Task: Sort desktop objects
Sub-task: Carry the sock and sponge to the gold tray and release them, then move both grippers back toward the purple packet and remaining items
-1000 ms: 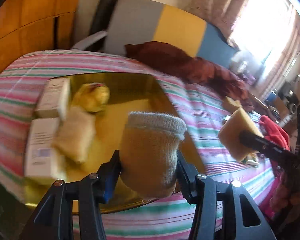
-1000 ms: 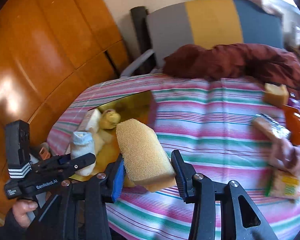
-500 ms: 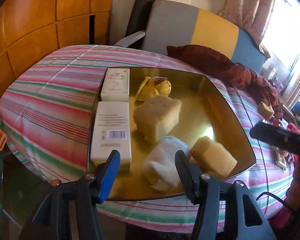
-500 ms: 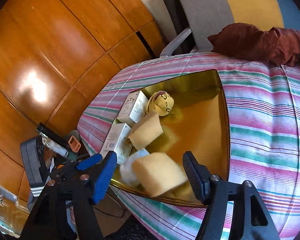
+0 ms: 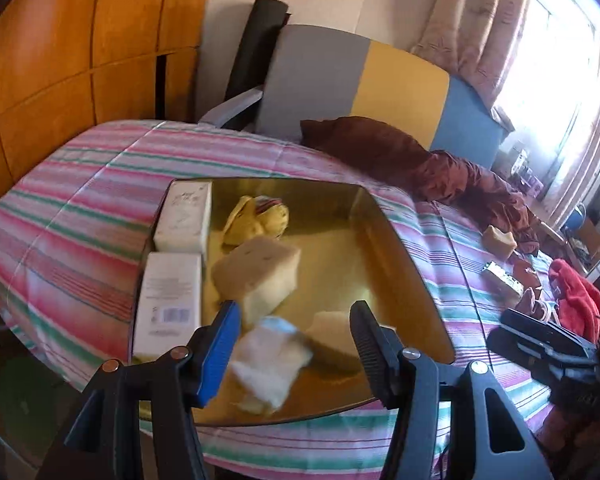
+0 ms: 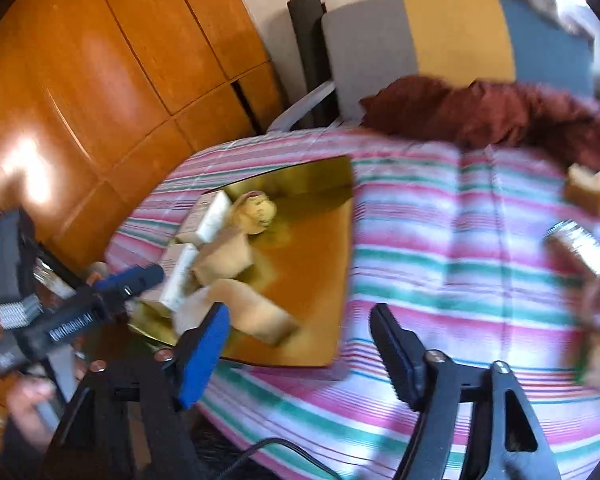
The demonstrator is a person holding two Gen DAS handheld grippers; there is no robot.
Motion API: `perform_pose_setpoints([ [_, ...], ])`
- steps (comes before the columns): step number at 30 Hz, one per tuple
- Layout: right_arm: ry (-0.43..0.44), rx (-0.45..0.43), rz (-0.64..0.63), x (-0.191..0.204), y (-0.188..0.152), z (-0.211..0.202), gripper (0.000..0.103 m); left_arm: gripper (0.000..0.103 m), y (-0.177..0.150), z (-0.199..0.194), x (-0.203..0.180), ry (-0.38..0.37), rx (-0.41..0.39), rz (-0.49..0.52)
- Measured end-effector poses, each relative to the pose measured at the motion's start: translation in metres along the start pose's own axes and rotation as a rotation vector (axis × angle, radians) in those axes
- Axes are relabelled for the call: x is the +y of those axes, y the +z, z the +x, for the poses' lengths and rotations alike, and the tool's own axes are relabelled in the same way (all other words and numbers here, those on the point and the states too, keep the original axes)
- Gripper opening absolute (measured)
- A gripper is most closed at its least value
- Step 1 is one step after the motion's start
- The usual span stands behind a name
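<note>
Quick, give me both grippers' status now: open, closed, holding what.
Left gripper: open, holding nothing; the white sock lies in the gold tray.
Right gripper: open, jaws just widened, holding nothing; its sponge lies in the tray.

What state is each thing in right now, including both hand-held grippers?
Left hand-held gripper: open, holding nothing.
Right hand-held gripper: open, jaws have just been widening, nothing between them.
Gold tray: on the striped cloth, partly filled.
White sock: lying in the tray.
Two sponges: lying in the tray.
Two white boxes: flat along the tray's left edge.
Spare sponge: outside the tray.
</note>
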State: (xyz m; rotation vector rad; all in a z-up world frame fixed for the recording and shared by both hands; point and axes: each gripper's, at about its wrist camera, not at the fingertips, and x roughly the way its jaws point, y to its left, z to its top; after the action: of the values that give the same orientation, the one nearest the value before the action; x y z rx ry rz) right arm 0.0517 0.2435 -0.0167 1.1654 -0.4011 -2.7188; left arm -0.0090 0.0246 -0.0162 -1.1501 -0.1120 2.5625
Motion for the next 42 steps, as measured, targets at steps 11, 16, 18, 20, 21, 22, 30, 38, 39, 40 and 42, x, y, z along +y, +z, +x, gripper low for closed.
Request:
perform_pose_setpoints([
  [11,-0.092,-0.021,0.086,-0.042,-0.018,-0.021,0.085,0.058,0.002,0.005,-0.045,0.031,0.015,0.094],
  [16,-0.128,-0.024,0.102,-0.050,-0.025,-0.025,0.085,0.058,0.004,0.010,-0.057,0.064,0.029,0.118],
  [18,-0.150,-0.027,0.097,-0.050,-0.026,-0.026,0.085,0.058,0.004,0.013,-0.063,0.064,0.036,0.129],
  [20,-0.163,-0.032,0.083,-0.049,-0.026,-0.028,0.085,0.058,0.004,0.015,-0.068,0.058,0.040,0.139],
  [21,-0.172,-0.034,0.076,-0.048,-0.026,-0.029,0.085,0.058,0.005,0.016,-0.072,0.054,0.042,0.147],
  [22,-0.182,-0.037,0.067,-0.047,-0.025,-0.030,0.085,0.058,0.005,0.016,-0.075,0.049,0.043,0.156],
  [30,-0.226,-0.049,0.058,-0.054,-0.024,-0.036,0.086,0.058,0.006,0.028,-0.104,0.014,0.059,0.228],
  [38,-0.300,-0.048,0.126,-0.091,-0.027,-0.052,0.086,0.058,0.004,0.037,-0.129,-0.041,0.074,0.285],
  [39,-0.307,-0.050,0.133,-0.095,-0.028,-0.055,0.086,0.058,0.003,0.037,-0.132,-0.054,0.078,0.291],
  [40,-0.316,-0.051,0.143,-0.101,-0.028,-0.058,0.086,0.058,0.003,0.038,-0.134,-0.061,0.080,0.294],
  [42,-0.337,-0.052,0.167,-0.113,-0.030,-0.064,0.086,0.058,0.003,0.040,-0.140,-0.074,0.088,0.304],
])
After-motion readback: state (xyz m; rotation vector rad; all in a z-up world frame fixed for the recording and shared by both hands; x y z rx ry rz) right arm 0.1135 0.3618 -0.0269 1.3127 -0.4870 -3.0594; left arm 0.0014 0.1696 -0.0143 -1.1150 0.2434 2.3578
